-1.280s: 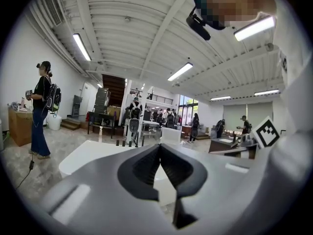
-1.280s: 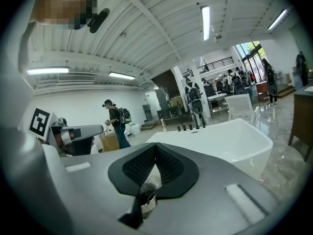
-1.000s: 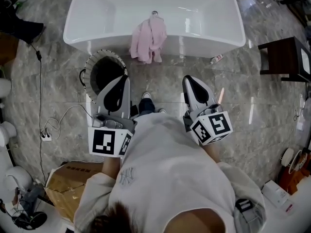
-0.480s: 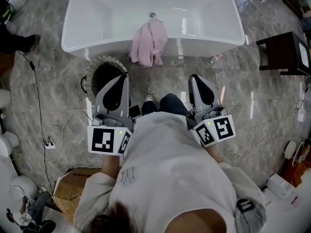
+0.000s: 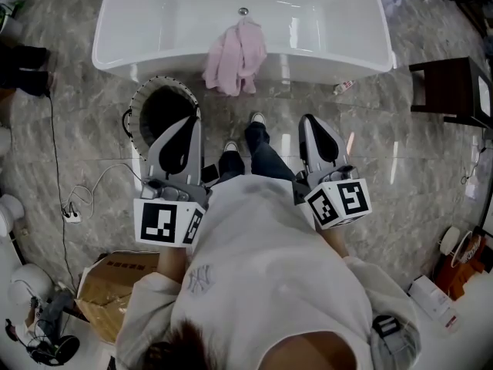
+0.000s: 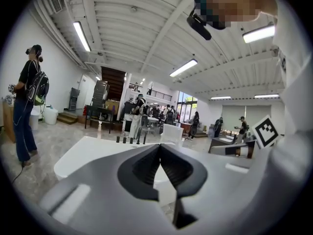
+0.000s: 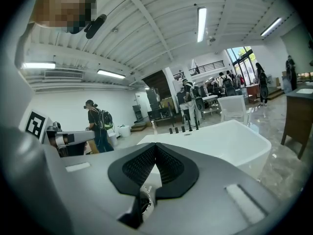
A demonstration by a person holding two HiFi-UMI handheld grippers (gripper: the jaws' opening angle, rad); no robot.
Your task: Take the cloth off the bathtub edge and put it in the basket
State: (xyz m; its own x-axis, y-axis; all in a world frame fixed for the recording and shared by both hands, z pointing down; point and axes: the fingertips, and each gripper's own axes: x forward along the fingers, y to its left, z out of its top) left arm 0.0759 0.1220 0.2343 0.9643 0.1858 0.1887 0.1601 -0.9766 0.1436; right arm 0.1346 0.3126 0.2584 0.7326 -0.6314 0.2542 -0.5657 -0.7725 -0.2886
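A pink cloth (image 5: 236,58) hangs over the near edge of the white bathtub (image 5: 154,21), in the middle. A round dark basket (image 5: 163,108) with a white rim stands on the floor just in front of the tub, to the left. My left gripper (image 5: 187,123) is held above the basket's right side, shut and empty. My right gripper (image 5: 310,123) is level with it on the right, shut with nothing in it. Both stay well short of the cloth. In the gripper views the left gripper (image 6: 159,146) and right gripper (image 7: 155,146) have their tips touching, the tub (image 7: 230,136) beyond.
Grey marble floor around the tub. A dark wooden stool (image 5: 454,91) stands at the right, a cardboard box (image 5: 108,287) at the lower left, a white cable and power strip (image 5: 73,216) at the left. A small bottle (image 5: 343,87) lies by the tub's right end. People stand in the room beyond.
I have stepped forward, one foot now ahead toward the tub. Both grippers stayed shut and level; the tub, cloth and basket sit slightly nearer in the head view.
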